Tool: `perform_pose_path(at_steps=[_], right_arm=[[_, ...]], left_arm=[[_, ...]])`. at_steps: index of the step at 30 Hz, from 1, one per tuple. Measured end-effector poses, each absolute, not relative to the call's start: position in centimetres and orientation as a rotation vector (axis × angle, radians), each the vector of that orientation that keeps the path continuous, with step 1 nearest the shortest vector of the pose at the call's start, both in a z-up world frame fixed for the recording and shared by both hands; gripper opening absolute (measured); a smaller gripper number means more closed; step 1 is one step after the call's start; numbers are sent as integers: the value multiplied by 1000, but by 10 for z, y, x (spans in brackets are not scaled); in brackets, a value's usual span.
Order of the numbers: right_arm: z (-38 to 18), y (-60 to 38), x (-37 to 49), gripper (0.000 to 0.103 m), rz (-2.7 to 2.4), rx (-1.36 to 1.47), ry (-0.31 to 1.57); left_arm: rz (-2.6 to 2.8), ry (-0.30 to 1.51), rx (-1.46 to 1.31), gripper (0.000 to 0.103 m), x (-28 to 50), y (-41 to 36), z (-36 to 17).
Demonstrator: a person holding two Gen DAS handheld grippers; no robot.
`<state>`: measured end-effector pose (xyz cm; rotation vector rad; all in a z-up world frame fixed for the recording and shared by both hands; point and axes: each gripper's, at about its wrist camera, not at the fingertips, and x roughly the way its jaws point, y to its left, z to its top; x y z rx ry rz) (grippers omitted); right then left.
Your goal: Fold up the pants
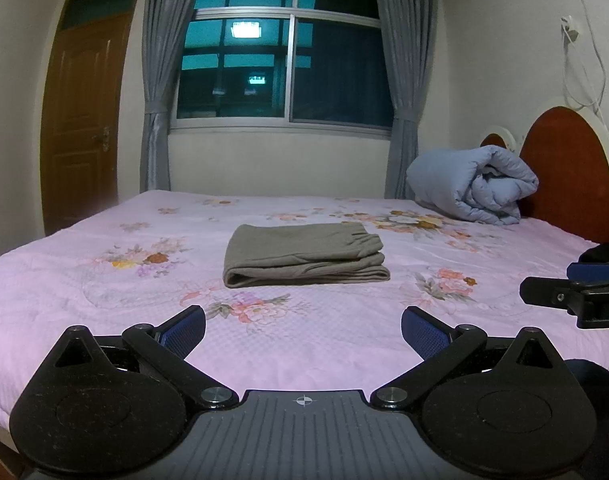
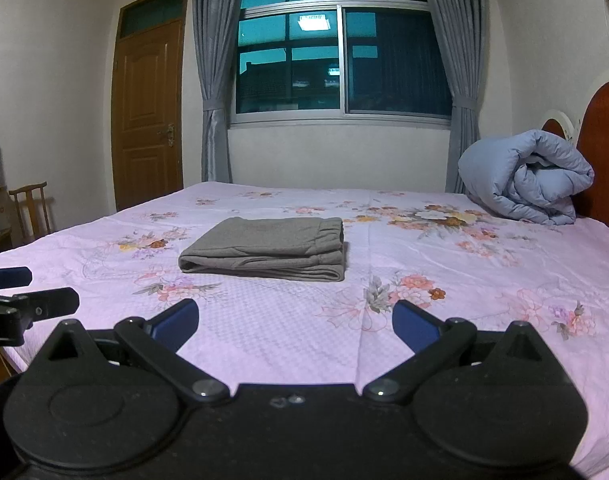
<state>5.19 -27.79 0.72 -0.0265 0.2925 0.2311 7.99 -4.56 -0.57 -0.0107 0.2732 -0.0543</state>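
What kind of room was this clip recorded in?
A bedroom, most likely in a home: a bed with a floral pink sheet, a rolled blue quilt against the headboard, and a curtained window.

The left gripper [image 1: 303, 330] sits low in the bottom of its own view, its two black linkage arms spread wide and the blue-padded fingers [image 1: 186, 330] far apart, holding nothing. The right gripper [image 2: 294, 322] shows the same pose in the bottom of its view: jaws spread wide, blue pads [image 2: 414, 326] facing inward across an empty gap. Both point forward and roughly level (side by side, to judge from each camera catching the other). The right gripper's blue tip and black body appear at the right edge of the left view, and the left gripper's at the left edge of the right view.
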Motion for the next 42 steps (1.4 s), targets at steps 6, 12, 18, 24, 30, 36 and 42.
perform_pose_path(at_steps=[6, 12, 18, 24, 30, 36, 42], right_arm=[[7, -278, 52, 97, 231, -26, 293], [7, -278, 51, 97, 231, -27, 293], [8, -278, 50, 97, 231, -27, 292], [8, -278, 51, 97, 231, -27, 293], [8, -279, 50, 97, 231, -26, 293], [8, -278, 50, 97, 232, -28, 294], [8, -278, 50, 97, 232, -28, 293]], left_arm=[[-54, 272, -11, 103, 80, -45, -6], [-55, 272, -11, 103, 80, -46, -6], [-56, 271, -10, 103, 80, -46, -6], [-56, 271, -11, 103, 80, -46, -5], [-58, 270, -11, 103, 81, -45, -6], [-65, 266, -11, 103, 81, -45, -6], [-74, 251, -2, 103, 81, -44, -6]])
